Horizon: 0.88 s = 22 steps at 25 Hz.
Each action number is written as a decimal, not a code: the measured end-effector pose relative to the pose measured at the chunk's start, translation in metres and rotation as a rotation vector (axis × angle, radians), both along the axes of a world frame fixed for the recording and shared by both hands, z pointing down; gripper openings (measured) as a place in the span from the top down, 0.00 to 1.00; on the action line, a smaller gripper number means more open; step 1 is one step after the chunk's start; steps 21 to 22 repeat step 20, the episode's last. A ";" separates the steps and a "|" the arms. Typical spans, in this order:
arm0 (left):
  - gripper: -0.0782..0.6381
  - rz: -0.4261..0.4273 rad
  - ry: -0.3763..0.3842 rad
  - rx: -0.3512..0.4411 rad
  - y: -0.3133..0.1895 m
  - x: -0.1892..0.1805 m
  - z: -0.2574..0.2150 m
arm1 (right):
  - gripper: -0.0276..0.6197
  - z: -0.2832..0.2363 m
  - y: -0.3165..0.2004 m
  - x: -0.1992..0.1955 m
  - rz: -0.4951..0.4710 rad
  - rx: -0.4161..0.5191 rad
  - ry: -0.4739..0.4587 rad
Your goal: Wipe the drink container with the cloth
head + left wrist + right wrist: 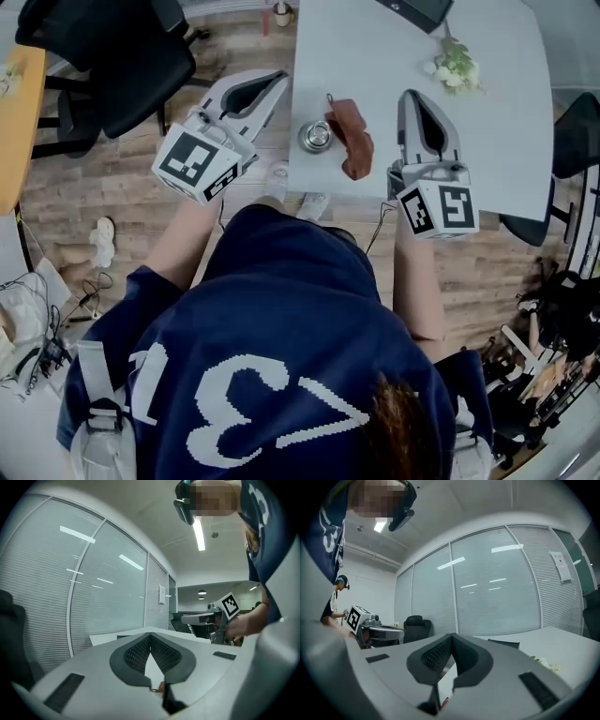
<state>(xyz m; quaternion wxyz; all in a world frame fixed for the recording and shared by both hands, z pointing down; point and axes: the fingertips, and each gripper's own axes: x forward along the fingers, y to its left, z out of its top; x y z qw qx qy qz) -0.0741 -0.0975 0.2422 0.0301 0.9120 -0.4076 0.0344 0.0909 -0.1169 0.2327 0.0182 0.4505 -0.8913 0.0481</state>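
A round metal drink container [317,137] stands near the front edge of the white table [506,141]. A crumpled brown cloth [352,138] lies right beside it. My left gripper [278,78] hovers left of the table's corner, off the container's left side, with its jaws together and nothing between them. My right gripper [410,96] is over the table just right of the cloth, also shut and empty. In the left gripper view the jaws [150,633] meet at their tips. The right gripper view shows its jaws [451,635] touching too. Neither gripper view shows the container clearly.
A black office chair [122,56] stands on the wooden floor at left, next to a wooden desk [14,103]. A sprig of pale flowers [455,66] and a dark device [417,11] lie at the table's far side. Cables [37,347] clutter the floor.
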 end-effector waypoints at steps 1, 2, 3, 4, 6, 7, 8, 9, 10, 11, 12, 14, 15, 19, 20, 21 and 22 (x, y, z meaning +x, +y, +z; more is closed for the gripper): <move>0.87 -0.017 0.014 0.006 0.000 -0.002 -0.006 | 0.92 -0.006 0.000 0.002 0.008 0.010 -0.005; 0.87 -0.030 0.023 0.013 -0.001 -0.004 -0.010 | 0.92 -0.011 0.000 0.003 0.018 0.021 -0.009; 0.87 -0.039 0.028 0.021 -0.001 -0.005 -0.015 | 0.92 -0.018 0.000 0.005 0.027 0.033 -0.013; 0.87 -0.046 0.031 0.029 -0.002 -0.006 -0.019 | 0.92 -0.024 0.000 0.007 0.037 0.045 -0.017; 0.87 -0.056 0.038 0.040 -0.003 -0.007 -0.026 | 0.92 -0.036 0.000 0.011 0.053 0.070 -0.025; 0.87 -0.061 0.042 0.044 -0.003 -0.007 -0.029 | 0.92 -0.042 0.000 0.012 0.059 0.082 -0.028; 0.87 -0.065 0.044 0.048 -0.004 -0.008 -0.031 | 0.92 -0.047 0.001 0.014 0.064 0.093 -0.029; 0.87 -0.069 0.047 0.053 -0.005 -0.008 -0.034 | 0.92 -0.051 0.000 0.015 0.068 0.104 -0.031; 0.87 -0.072 0.048 0.061 -0.006 -0.008 -0.037 | 0.92 -0.055 0.000 0.015 0.071 0.115 -0.031; 0.87 -0.075 0.050 0.069 -0.007 -0.009 -0.040 | 0.92 -0.059 -0.001 0.016 0.074 0.127 -0.030; 0.87 -0.079 0.050 0.080 -0.007 -0.009 -0.043 | 0.92 -0.063 -0.001 0.016 0.076 0.139 -0.028; 0.87 -0.090 0.048 0.097 -0.008 -0.010 -0.050 | 0.92 -0.070 -0.001 0.015 0.081 0.159 -0.028; 0.87 -0.095 0.047 0.102 -0.007 -0.010 -0.052 | 0.92 -0.073 -0.001 0.015 0.083 0.165 -0.029; 0.87 -0.108 0.041 0.118 -0.006 -0.009 -0.060 | 0.92 -0.081 0.002 0.019 0.088 0.177 -0.032; 0.87 -0.111 0.039 0.122 -0.006 -0.008 -0.063 | 0.92 -0.083 0.003 0.021 0.089 0.180 -0.032; 0.87 -0.111 0.039 0.122 -0.006 -0.008 -0.063 | 0.92 -0.083 0.003 0.021 0.089 0.180 -0.032; 0.87 -0.111 0.039 0.122 -0.006 -0.008 -0.063 | 0.92 -0.083 0.003 0.021 0.089 0.180 -0.032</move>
